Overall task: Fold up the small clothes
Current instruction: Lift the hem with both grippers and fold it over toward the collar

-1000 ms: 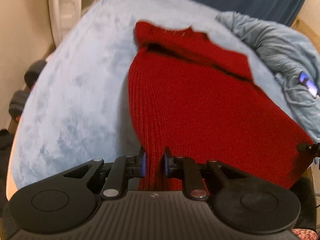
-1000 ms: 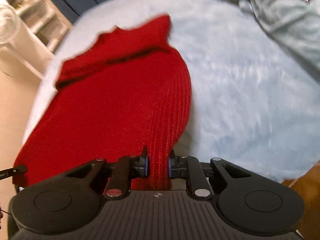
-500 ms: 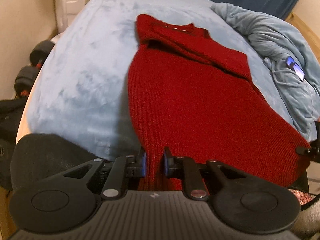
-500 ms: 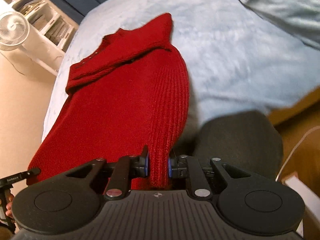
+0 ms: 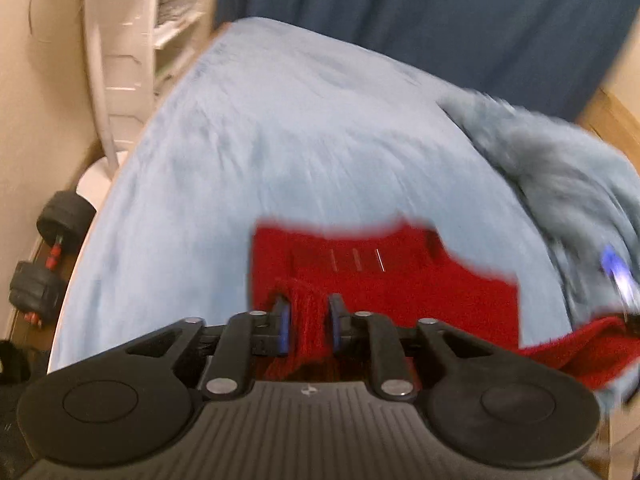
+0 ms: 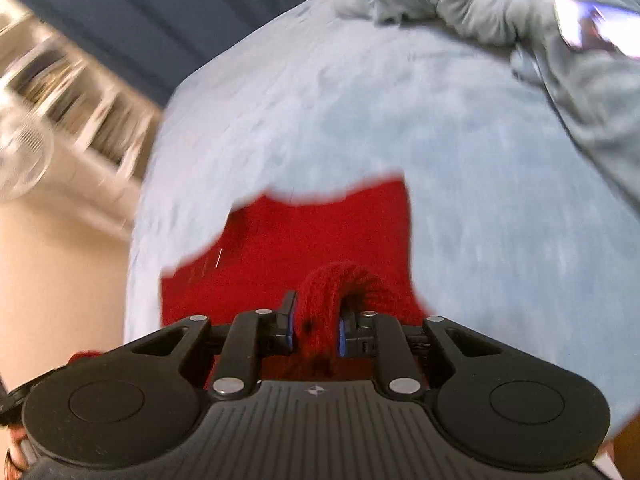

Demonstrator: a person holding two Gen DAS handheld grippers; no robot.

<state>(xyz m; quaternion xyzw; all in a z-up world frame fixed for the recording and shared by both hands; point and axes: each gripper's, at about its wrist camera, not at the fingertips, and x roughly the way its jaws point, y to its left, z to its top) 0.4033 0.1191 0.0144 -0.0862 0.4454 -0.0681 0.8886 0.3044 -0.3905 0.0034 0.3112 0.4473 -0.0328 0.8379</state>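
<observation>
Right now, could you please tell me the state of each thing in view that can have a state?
red knit sweater: lying on the bed, its near hem lifted and carried toward the collar, fold in progress.
left gripper: shut on the sweater's hem.
right gripper: shut on a bunched loop of the hem.
light blue blanket: spread flat.
grey-blue bedding: crumpled at the right.
phone: screen lit.

Both blurred wrist views face forward, close over the red sweater, apparently.

Red ribbed knit garment, seemingly doubled over, lies on bed.
</observation>
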